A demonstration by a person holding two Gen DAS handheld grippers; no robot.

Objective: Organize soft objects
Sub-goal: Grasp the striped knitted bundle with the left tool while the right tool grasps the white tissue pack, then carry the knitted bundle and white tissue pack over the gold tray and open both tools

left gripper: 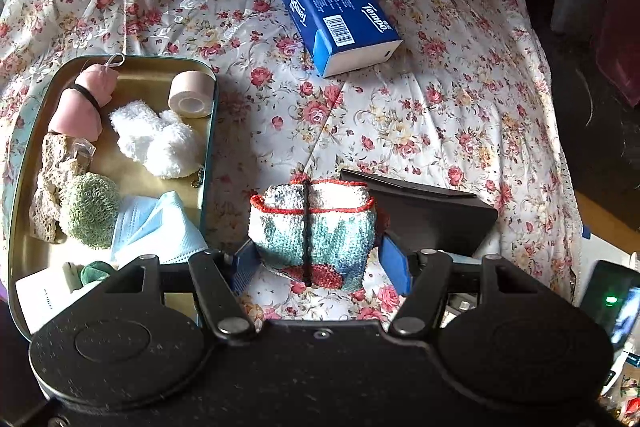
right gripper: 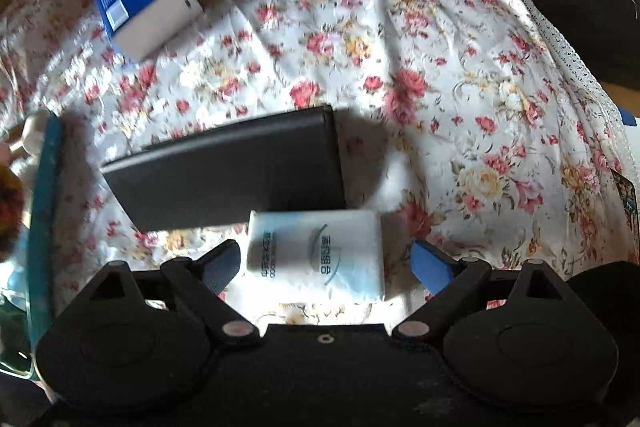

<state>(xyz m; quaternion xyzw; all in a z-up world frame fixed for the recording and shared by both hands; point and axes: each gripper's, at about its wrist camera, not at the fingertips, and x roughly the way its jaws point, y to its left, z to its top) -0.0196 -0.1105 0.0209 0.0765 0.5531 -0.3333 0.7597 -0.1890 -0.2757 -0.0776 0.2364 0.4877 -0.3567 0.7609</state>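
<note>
Right now I am counting two grippers, two tissue packs, one knitted bundle, one dark flat case and one tin tray on the floral cloth [left gripper: 440, 115].

My left gripper [left gripper: 320, 263] is sitting around the knitted bundle [left gripper: 314, 231], a white, teal and red roll tied with one black cord. Its blue pads [left gripper: 394, 267] are standing apart on either side of the bundle; the right pad is just beside it, and I cannot tell whether the left one is touching. The bundle is resting on the cloth just right of the tin tray [left gripper: 210, 155].

Inside the tray I am counting one pink cloth roll [left gripper: 80, 107] with a black band, one tape roll [left gripper: 191, 95], one white fluffy piece [left gripper: 160, 143], one green scrubber ball [left gripper: 90, 211], one beige netted sponge [left gripper: 52, 179] and one face mask [left gripper: 160, 227]. They are crowding the tray's left and near parts, with bare gold floor showing between the fluffy piece and the far rim.

My right gripper [right gripper: 328, 267] is hanging spread wide around the small white tissue pack [right gripper: 316, 251], with gaps on both sides. That pack is lying against the near edge of the dark flat case [right gripper: 240, 171].

The blue Tempo pack [left gripper: 336, 15] is lying well apart from everything, farther up the cloth. Open cloth is running between it and the tray, and to the right as far as the cloth's lace edge [right gripper: 560, 43].
</note>
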